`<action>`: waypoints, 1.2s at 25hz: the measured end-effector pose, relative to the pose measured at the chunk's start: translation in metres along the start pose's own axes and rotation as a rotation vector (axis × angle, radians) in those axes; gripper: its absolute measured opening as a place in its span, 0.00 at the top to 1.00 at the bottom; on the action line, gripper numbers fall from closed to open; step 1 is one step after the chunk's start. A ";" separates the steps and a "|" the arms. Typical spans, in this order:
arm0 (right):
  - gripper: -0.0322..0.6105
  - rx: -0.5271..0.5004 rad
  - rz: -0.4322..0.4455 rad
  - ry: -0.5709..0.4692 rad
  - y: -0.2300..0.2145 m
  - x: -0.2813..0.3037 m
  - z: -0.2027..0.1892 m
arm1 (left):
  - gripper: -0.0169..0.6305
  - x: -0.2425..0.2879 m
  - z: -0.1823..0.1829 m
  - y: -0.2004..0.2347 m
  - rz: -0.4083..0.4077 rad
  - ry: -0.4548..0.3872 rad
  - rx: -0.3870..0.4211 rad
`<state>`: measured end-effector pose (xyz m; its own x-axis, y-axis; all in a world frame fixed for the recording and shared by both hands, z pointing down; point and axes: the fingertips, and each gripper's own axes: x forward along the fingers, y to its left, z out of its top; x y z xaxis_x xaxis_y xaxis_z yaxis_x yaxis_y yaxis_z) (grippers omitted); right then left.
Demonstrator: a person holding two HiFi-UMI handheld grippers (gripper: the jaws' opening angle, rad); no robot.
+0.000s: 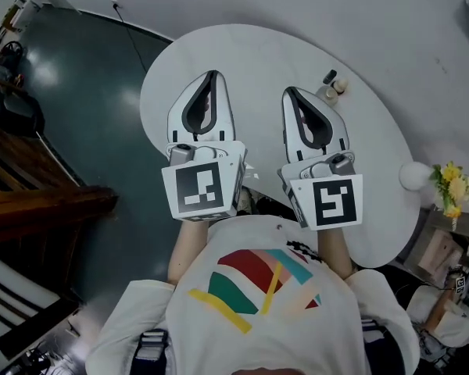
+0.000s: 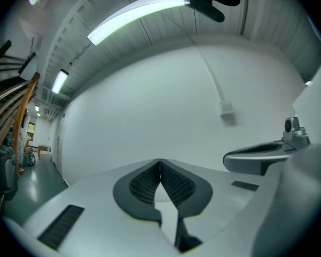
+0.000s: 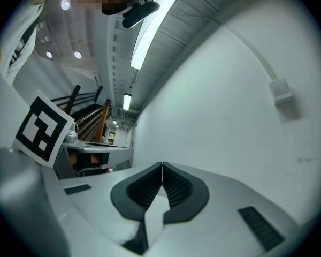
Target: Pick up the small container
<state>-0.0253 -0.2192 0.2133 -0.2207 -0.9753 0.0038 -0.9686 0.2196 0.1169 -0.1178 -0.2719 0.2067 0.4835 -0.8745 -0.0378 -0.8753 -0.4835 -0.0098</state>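
**Both grippers closed and empty, container just past the right one**

I count two grippers, one table and one small container. The left gripper and the right gripper hang side by side above the white table. Each has its jaws pressed together with nothing between them.

The small container stands on the table near its far edge, just beyond and to the right of the right gripper's tips, apart from them. In the head view it is so small that I make out only a dark top and a pale part beside it. I cannot tell whether that is one item or two, or what is inside.

Neither gripper view shows the container or the tabletop. Both look over closed jaws at a bare white wall.

By the table's right edge I see one white round object with one bunch of yellow flowers beside it. I cannot tell whether it rests on the table.
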 end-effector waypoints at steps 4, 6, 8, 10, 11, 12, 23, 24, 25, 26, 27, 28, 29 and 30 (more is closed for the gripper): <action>0.93 0.005 -0.120 -0.007 -0.037 -0.025 -0.001 | 0.95 0.018 0.000 -0.045 -0.118 -0.007 -0.003; 0.93 0.004 -0.176 0.003 -0.055 -0.039 -0.005 | 0.95 0.026 -0.002 -0.066 -0.171 0.007 0.008; 0.93 0.006 -0.228 0.012 -0.071 -0.054 -0.008 | 0.95 0.032 -0.004 -0.086 -0.211 0.017 0.013; 0.93 0.012 -0.273 0.016 -0.086 -0.068 -0.010 | 0.95 0.036 -0.004 -0.104 -0.252 0.018 0.015; 0.93 0.015 -0.290 0.018 -0.092 -0.074 -0.011 | 0.95 0.037 -0.004 -0.113 -0.272 0.014 0.014; 0.93 0.019 -0.303 0.019 -0.097 -0.079 -0.012 | 0.95 0.039 -0.003 -0.121 -0.292 0.004 0.011; 0.93 0.070 -0.324 0.019 -0.123 -0.091 -0.023 | 0.95 0.052 -0.006 -0.155 -0.349 0.000 0.022; 0.93 0.080 -0.317 0.019 -0.125 -0.089 -0.023 | 0.95 0.054 -0.006 -0.155 -0.347 -0.002 0.015; 0.93 0.088 -0.313 0.019 -0.128 -0.086 -0.024 | 0.95 0.057 -0.007 -0.154 -0.345 -0.001 0.012; 0.93 0.094 -0.312 0.020 -0.131 -0.083 -0.025 | 0.95 0.059 -0.008 -0.154 -0.343 0.001 0.011; 0.93 0.099 -0.312 0.023 -0.135 -0.080 -0.026 | 0.95 0.062 -0.009 -0.154 -0.341 0.003 0.008; 0.91 0.103 -0.310 0.028 -0.139 -0.077 -0.028 | 0.95 0.065 -0.011 -0.154 -0.340 0.005 0.005; 0.83 0.107 -0.305 0.037 -0.142 -0.073 -0.030 | 0.95 0.067 -0.014 -0.153 -0.339 0.009 0.002; 0.78 0.110 -0.297 0.047 -0.145 -0.069 -0.034 | 0.95 0.070 -0.017 -0.153 -0.338 0.014 0.001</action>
<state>0.1343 -0.1849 0.2298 0.0765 -0.9966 0.0320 -0.9970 -0.0761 0.0112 0.0502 -0.2598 0.2224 0.7465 -0.6652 -0.0185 -0.6654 -0.7462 -0.0207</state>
